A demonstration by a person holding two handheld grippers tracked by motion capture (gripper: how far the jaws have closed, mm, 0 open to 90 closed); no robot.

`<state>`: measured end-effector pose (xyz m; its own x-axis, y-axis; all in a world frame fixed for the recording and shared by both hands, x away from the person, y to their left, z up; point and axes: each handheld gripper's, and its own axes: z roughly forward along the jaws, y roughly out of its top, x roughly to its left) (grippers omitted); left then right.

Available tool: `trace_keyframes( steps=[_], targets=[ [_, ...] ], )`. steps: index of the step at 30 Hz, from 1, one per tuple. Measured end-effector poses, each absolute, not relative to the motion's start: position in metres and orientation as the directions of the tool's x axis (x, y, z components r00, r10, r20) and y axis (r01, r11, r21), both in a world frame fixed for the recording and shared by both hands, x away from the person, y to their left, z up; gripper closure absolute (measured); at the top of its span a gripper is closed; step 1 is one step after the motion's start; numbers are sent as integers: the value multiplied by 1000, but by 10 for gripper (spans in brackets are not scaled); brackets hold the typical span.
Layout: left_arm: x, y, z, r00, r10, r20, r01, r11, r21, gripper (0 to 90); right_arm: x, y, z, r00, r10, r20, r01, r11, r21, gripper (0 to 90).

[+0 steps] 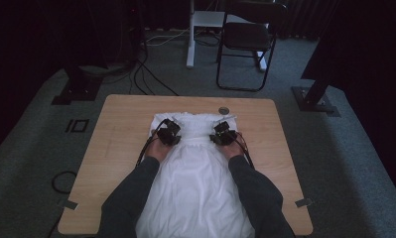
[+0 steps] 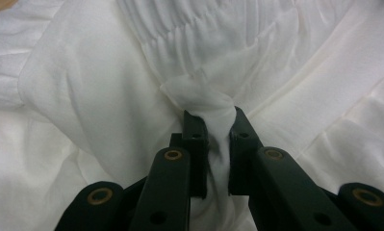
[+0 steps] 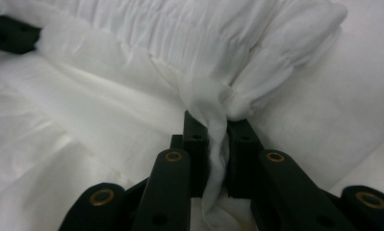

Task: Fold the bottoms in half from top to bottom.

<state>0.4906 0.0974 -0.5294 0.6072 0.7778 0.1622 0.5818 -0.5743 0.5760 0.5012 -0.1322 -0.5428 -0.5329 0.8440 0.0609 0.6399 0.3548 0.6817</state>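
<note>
I've got a white garment (image 1: 195, 183) spread down the centre of the wooden counter (image 1: 116, 148), running from mid-frame to the bottom edge in the high view; its gathered, elastic-looking band sits at the far end, approx. centre of frame. My left tool (image 1: 169, 133) is on the band's left part, the right tool (image 1: 223, 134) on its right part, both just below the top edge of the cloth, w/ my sleeves coming up from the bottom on either side.

Left gripper view: the left tool (image 2: 212, 118) is pressed together on a bunched fold of the white garment (image 2: 98, 96), fabric squeezed between the jaws at centre frame, pleats of the band above it.

Right gripper view: the right tool (image 3: 213, 120) likewise pinches a twisted pinch of cloth from the white garment (image 3: 103, 120), just under the gathered band across the top of frame.

A small round grey object (image 1: 224, 110) lies on the counter just beyond the cloth, upper centre-right; can't tell what it is.
</note>
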Motion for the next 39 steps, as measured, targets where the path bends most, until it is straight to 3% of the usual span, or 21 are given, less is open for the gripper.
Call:
trace_keyframes(
  steps=[2, 8, 12, 16, 23, 25, 26, 29, 35, 37, 39],
  targets=[
    [492, 95, -530, 591, 792, 152, 592, -554, 586, 831, 509, -132, -542, -487, 870, 81, 666, 310, 679, 808],
    [485, 112, -513, 600, 799, 46, 578, -472, 666, 843, 501, -139, -527, -510, 853, 108, 656, 305, 690, 836],
    [467, 129, -472, 614, 788, -43, 504, -350, 790, 846, 486, -151, -491, -556, 822, 120, 577, 277, 769, 836],
    [437, 135, -429, 656, 753, -58, 411, -291, 864, 842, 463, -164, -443, -606, 791, 86, 467, 266, 844, 835],
    [379, 131, -401, 721, 692, -36, 336, -302, 892, 845, 416, -183, -402, -680, 733, 10, 354, 316, 880, 833],
    [379, 131, -401, 721, 692, -36, 336, -302, 892, 845, 408, -184, -403, -688, 726, 0, 347, 328, 879, 833],
    [355, 132, -413, 747, 664, -42, 343, -330, 880, 845, 390, -188, -411, -711, 704, 4, 344, 342, 874, 826],
    [338, 132, -439, 750, 656, -85, 394, -339, 854, 845, 371, -191, -432, -727, 686, 23, 365, 358, 860, 824],
    [317, 126, -502, 749, 649, -131, 503, -429, 751, 844, 340, -186, -499, -731, 676, 87, 473, 412, 779, 821],
    [313, 125, -536, 745, 639, -192, 572, -464, 676, 841, 333, -184, -518, -734, 671, 108, 505, 432, 747, 816],
    [313, 125, -548, 746, 639, -185, 576, -481, 662, 840, 329, -183, -533, -730, 672, 125, 535, 448, 716, 806]
  ],
)
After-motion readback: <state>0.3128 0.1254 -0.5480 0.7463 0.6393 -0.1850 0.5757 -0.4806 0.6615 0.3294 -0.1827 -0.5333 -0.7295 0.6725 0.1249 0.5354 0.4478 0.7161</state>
